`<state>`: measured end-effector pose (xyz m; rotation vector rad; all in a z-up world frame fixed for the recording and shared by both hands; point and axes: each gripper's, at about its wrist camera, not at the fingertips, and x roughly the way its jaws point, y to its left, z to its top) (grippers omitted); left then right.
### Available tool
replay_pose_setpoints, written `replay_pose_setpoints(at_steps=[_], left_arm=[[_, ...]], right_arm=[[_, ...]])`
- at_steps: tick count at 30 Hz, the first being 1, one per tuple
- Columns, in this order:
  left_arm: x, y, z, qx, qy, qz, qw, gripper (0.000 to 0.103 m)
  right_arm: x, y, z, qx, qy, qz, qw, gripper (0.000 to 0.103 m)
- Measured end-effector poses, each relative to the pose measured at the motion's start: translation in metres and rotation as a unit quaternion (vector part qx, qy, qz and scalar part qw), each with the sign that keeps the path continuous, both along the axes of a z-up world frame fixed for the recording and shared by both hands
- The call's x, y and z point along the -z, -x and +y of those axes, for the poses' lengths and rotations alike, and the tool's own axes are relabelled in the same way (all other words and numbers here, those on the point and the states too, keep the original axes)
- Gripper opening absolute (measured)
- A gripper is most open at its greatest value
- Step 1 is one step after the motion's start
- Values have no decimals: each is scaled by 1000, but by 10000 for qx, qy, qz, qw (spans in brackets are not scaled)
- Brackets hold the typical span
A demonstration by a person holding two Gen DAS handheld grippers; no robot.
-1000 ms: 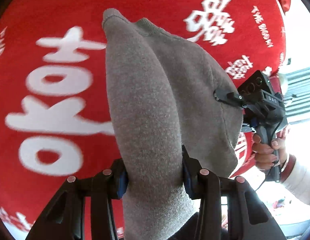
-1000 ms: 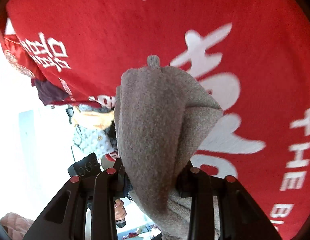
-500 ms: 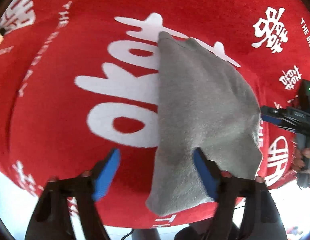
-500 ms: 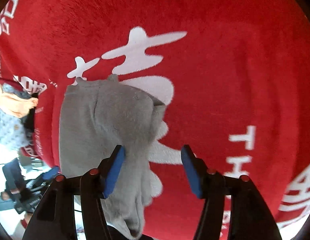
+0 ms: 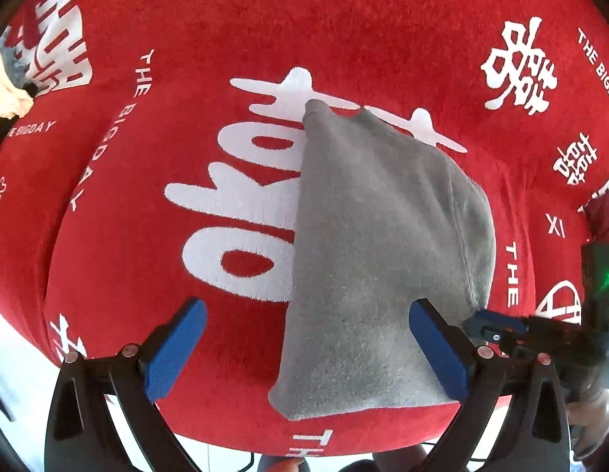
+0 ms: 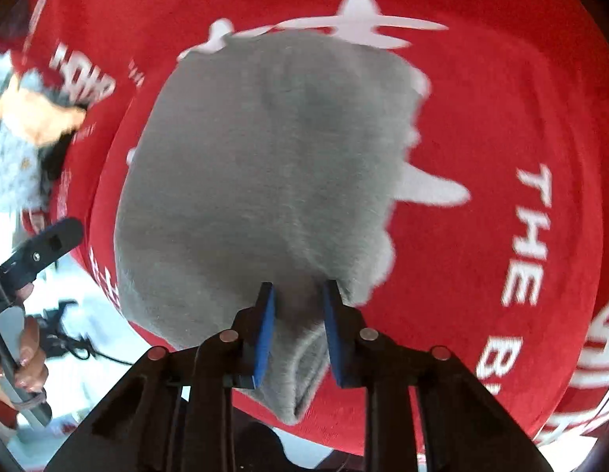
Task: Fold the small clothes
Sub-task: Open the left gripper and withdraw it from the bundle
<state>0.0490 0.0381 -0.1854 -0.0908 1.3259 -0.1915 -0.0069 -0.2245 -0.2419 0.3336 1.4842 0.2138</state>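
A small grey knitted garment (image 5: 383,244) lies folded flat on the red cloth with white lettering (image 5: 127,275). My left gripper (image 5: 307,306) hovers above its near left part, blue pads far apart and still opening, neither pad pressing the fabric. In the right wrist view the same garment (image 6: 265,157) fills the middle. My right gripper (image 6: 298,287) is closing on the garment's near edge, and a bunched fold of grey fabric fills the gap between its blue pads. Each gripper shows in the other's view: the right gripper's fingers (image 5: 501,326) and the left gripper's finger (image 6: 48,240).
A pile of other small clothes (image 6: 17,149) sits at the far left corner of the red cloth, also seen as a pale heap (image 5: 5,90). The cloth's near edge (image 5: 304,444) drops off just below the garment. A hand (image 6: 29,358) grips the left tool's handle.
Both grippers let go of the raised grey garment, which now lies flat on the cloth. The left jaws spread wide. The right jaws opened, moved over, and closed on the near edge.
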Motion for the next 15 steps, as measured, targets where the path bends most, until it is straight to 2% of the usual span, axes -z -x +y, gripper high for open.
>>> replay_pose_setpoints(at_steps=[1,4,7,9,11,13,15], left_arm=[[-2,0,0,13,6,-3,10000,103],[-7,2,-2,148,-73,20,9999,103],[-15,8,-6,237,-241,57,9994,103],[-22,14,-10,277,-441,5,9986,103],[-31,19,-15,355,-696,-33,9969,103],[-41,24,-17,393,-810,-54,9959,103],[-51,27,-18,434,-789,-77,9959,103]], right_arm=[[-1,3,-8,124,74,108,9998,28],[-12,16,-27,500,-117,227,9984,34],[-33,26,-30,493,160,192,9985,49],[-46,30,-30,626,114,183,9978,60],[-57,31,-23,745,134,175,9970,65],[-71,34,-18,826,134,125,9964,68],[-81,33,-2,858,121,65,9962,79]])
